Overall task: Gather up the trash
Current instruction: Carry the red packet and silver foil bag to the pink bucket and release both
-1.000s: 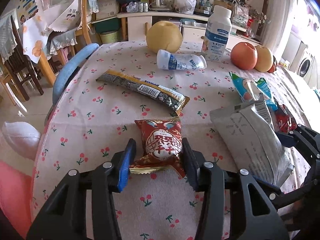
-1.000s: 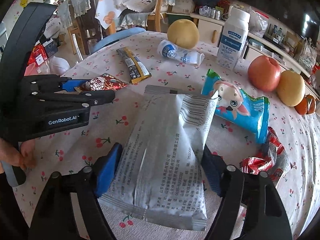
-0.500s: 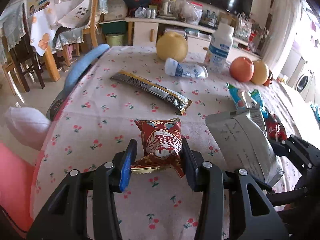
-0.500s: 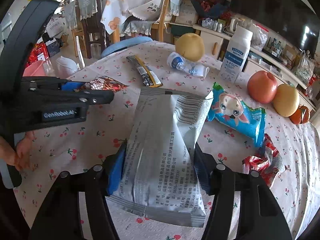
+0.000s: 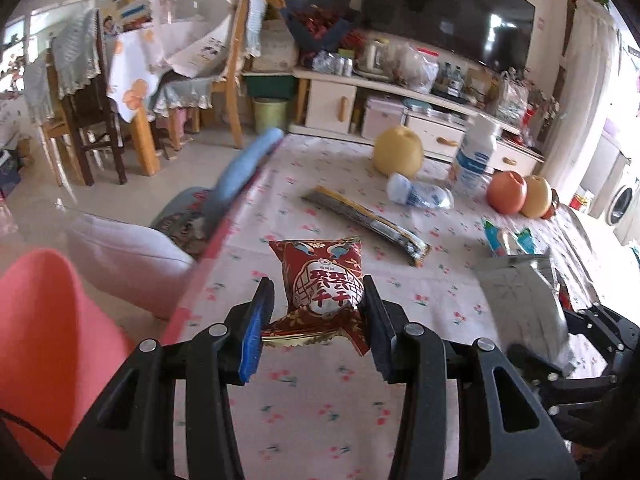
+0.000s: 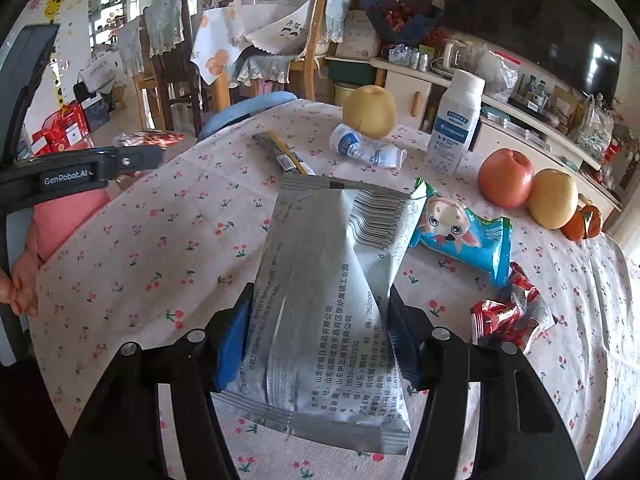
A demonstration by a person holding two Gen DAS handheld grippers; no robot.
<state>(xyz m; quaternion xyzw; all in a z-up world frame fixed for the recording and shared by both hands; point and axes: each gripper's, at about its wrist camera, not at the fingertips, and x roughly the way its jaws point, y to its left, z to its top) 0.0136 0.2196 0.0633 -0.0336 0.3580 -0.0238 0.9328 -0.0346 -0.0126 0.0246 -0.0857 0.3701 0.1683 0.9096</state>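
Bottle point(image 6: 454, 126) stands on the table point(image 6: 160, 240), pear point(image 6: 370, 111) left, apple point(image 6: 505, 178) right.

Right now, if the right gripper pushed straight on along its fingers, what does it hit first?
Probably the blue cartoon snack pack, beyond the silver bag that the right gripper holds. Depth is unclear; the bare tablecloth might come first.

The tabletop point(image 6: 168, 240) wears a pale cloth sprinkled with small red cherries on green stems. One snack packet point(image 5: 324, 280) is dark red with gold edging and a white emblem bearing red characters. The large pouch point(image 6: 320, 300) is silver-grey with black print and a barcode. Another wrapper point(image 6: 464, 236) is bright blue with a cartoon animal face. The bottle point(image 6: 454, 128) is white with a blue label.
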